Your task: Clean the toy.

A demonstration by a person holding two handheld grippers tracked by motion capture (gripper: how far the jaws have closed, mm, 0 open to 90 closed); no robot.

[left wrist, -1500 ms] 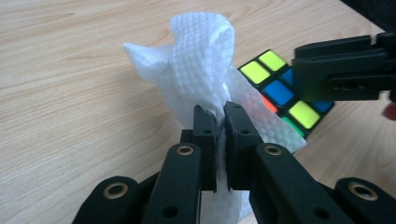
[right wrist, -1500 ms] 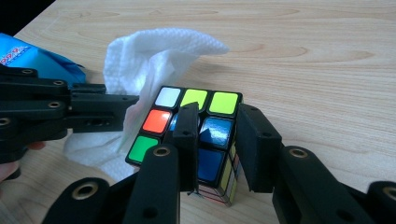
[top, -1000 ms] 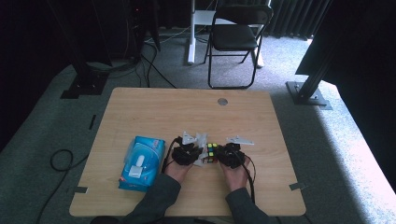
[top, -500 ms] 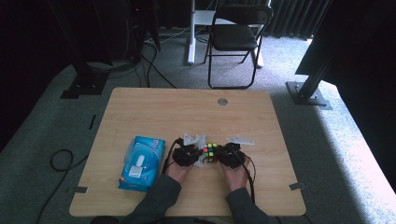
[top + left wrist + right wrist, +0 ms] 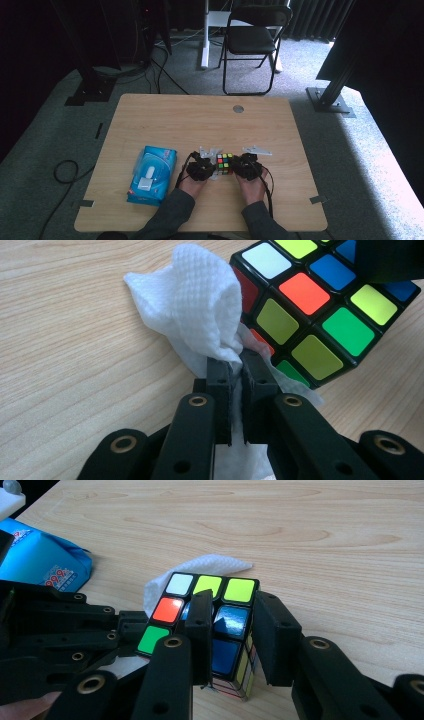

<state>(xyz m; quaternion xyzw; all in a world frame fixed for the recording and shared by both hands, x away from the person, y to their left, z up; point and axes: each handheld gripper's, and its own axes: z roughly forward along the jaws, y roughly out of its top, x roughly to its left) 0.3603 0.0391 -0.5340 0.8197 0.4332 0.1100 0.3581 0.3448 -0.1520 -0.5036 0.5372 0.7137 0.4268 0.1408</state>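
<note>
1. High view: a person's two hands meet near the front edge of the desk (image 5: pixel 165 112), the left gripper (image 5: pixel 201 168) and the right gripper (image 5: pixel 247 166) flanking a puzzle cube (image 5: pixel 225 163) midway between the side edges.
2. Left gripper view: the jaws are pinched on a white wet wipe (image 5: pixel 200 310), whose bunched end rises above them and presses against the cube's side (image 5: pixel 310 315).
3. Right gripper view: the right gripper (image 5: pixel 235 635) has its jaws clamped across a corner of the cube (image 5: pixel 210 605), one on the top face and one down the side; the cube rests on the desk, its far part over a fold of the wipe (image 5: pixel 200 567).
4. Handling, as judged: the cube looks light and rigid, with glossy stickers that may slide under hard pads; its layers can twist, so a grip spanning opposite flat faces seems safer than one on a corner.
5. The wipe looks soft, limp and possibly damp; pinching a thick gathered fold, as now, should keep it from tearing or slipping free.
6. Toward the desk's left edge lies a blue wipe pack (image 5: pixel 149 175), well apart from the cube.
</note>
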